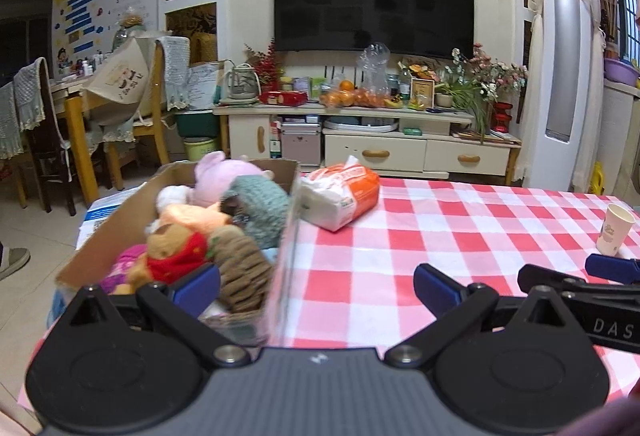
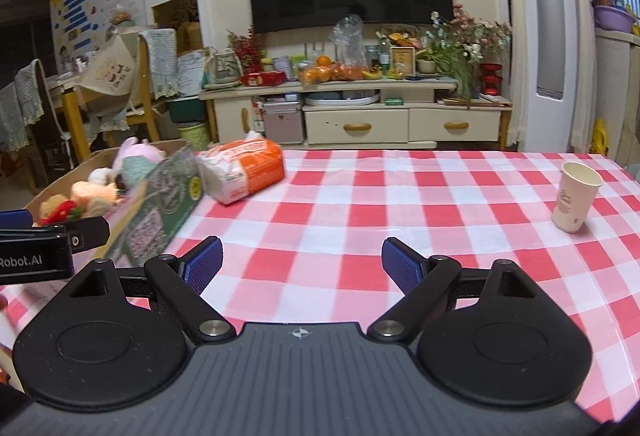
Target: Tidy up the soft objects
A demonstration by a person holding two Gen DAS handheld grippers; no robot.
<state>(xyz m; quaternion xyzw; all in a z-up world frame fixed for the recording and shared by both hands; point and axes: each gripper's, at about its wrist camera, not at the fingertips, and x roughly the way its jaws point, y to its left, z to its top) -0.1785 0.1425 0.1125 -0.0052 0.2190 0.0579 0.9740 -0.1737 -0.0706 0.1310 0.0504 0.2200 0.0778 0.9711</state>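
At the far left, a cardboard box (image 1: 120, 224) sits on the tabletop (image 1: 440, 236), and it serves as the landmark here. Inside it lie the soft things: a pink plush (image 1: 224, 175) at its far end, a teal knitted piece (image 1: 260, 207) just nearer than that, a peach plush (image 1: 192, 215) in the middle, and a brown bear with a red scarf (image 1: 172, 256) at its near end beside a brown knitted piece (image 1: 244, 272).

The left hand-held gripper (image 1: 316, 288) hangs across the box's near right wall, its jaws wide apart and holding nothing; one pad is over the toys, the other over the cloth.

Just right of the box's far corner lies an orange-and-white tissue pack (image 1: 340, 195), which looks like the one soft item left outside. To take it well, I would reach past the box wall, span the pack across its narrow side, close gently so the wrapper does not slip, then lift it clear over the rim.

Further right of the box, the right hand-held gripper (image 2: 302, 264) is also spread and empty above the bare cloth. Far right of the box stands a paper cup (image 2: 576, 195), best left alone.
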